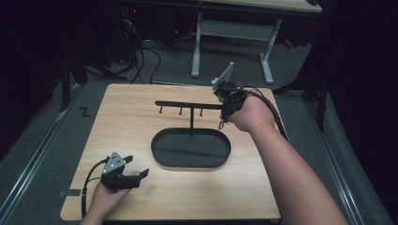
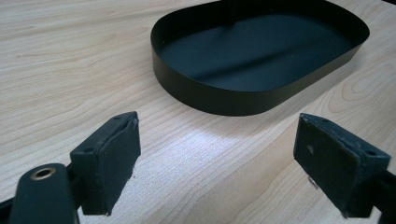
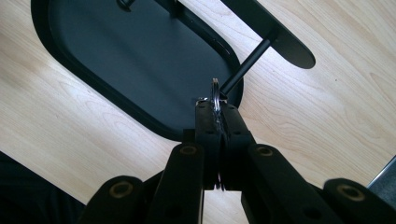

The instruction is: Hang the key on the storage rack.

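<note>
A black stand has a horizontal bar (image 1: 183, 104) with three small hooks hanging under it, and it rises on a post from a black oval tray (image 1: 159, 157). My right gripper (image 1: 222, 118) hangs by the bar's right end, pointing down. In the right gripper view its jaws (image 3: 217, 109) are shut on a thin metal ring (image 3: 215, 93). The ring sits right beside a slim peg (image 3: 245, 70) under the bar's rounded end (image 3: 285, 44). My left gripper (image 1: 137, 167) rests near the table's front left and is open with nothing between its pads (image 2: 116, 154), facing the tray (image 2: 210, 100).
The light wooden table (image 1: 131, 126) carries the tray and stand in its middle. Bare wood (image 2: 70, 70) lies between my left gripper and the tray. Beyond the far edge are a white desk frame (image 1: 197, 47) and cables on grey floor.
</note>
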{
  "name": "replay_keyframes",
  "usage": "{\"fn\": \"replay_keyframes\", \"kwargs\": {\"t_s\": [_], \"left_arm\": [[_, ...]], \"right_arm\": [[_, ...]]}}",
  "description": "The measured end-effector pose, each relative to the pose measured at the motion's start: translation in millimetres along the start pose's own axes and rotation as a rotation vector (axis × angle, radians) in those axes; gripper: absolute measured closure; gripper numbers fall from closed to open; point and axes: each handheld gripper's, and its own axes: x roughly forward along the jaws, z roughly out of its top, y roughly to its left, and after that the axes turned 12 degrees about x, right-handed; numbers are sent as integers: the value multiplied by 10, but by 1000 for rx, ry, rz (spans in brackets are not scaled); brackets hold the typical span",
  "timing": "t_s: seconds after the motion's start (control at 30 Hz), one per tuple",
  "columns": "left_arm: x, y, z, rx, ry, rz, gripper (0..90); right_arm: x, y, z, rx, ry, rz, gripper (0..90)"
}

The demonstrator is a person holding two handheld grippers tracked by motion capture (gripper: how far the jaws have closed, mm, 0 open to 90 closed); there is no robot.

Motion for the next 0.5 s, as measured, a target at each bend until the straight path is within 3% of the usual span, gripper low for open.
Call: {"fn": "replay_keyframes", "kwargs": {"t_s": [0.5], "left_arm": [[8, 7, -1, 1, 1, -4, 152]], "right_arm": [[8, -46, 33, 13, 11, 0, 881]]}}
